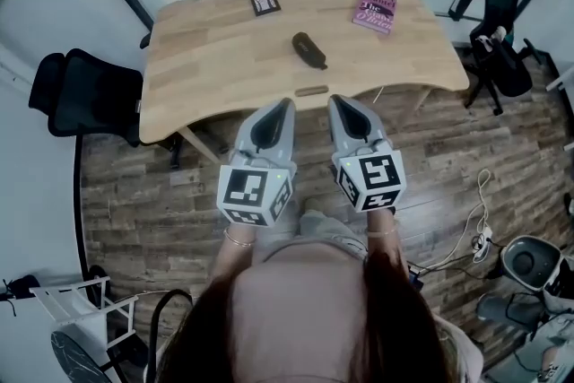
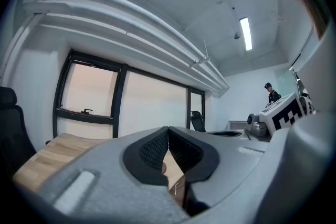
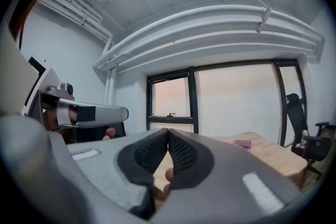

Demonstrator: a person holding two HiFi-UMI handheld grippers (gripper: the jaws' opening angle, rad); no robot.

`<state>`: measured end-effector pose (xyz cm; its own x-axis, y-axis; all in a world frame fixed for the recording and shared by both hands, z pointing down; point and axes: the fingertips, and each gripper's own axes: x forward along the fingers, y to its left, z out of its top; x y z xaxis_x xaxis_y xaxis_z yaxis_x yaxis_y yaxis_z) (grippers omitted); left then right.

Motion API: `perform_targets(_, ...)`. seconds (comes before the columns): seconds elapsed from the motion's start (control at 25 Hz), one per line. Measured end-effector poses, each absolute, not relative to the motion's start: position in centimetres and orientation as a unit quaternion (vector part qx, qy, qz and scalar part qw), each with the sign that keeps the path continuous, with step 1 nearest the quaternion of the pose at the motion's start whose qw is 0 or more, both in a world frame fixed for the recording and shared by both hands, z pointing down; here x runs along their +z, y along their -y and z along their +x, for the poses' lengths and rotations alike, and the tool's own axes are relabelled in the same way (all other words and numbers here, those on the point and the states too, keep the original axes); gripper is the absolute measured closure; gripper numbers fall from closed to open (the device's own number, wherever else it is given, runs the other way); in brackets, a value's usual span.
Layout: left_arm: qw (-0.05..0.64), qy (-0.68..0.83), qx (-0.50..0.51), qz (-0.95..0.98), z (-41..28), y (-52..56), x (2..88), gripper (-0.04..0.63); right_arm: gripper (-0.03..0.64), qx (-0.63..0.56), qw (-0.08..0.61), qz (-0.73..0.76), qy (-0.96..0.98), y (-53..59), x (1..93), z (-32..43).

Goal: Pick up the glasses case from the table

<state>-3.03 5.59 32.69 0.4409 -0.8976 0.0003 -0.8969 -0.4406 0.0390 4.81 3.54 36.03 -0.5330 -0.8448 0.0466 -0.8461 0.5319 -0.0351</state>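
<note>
The glasses case is a dark oblong lying aslant near the middle of the wooden table. Both grippers are held level and side by side before the table's near edge, short of the case. My left gripper is shut with nothing between its jaws; its ribbed pads meet at the tips. My right gripper is shut and empty too, its pads touching. The case shows in neither gripper view; the right gripper view catches the tabletop ahead.
A pink book lies at the table's far right corner and a black card at the far middle. Black chairs stand left and right of the table. Cables trail on the floor at right.
</note>
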Motion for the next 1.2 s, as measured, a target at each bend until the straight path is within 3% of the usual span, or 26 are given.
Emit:
perform_targets(0.44,0.029,0.531,-0.032,0.847,-1.8,1.0,32.6,0.584,0.611,0.021,0.032,0.474,0.880,4.1,37.1,5.8)
perform_targets(1.2,0.031,0.532,-0.029,0.846,-6.3,13.2,34.6,0.584,0.592,0.006,0.088,0.466,0.880,15.9,40.9,0.9)
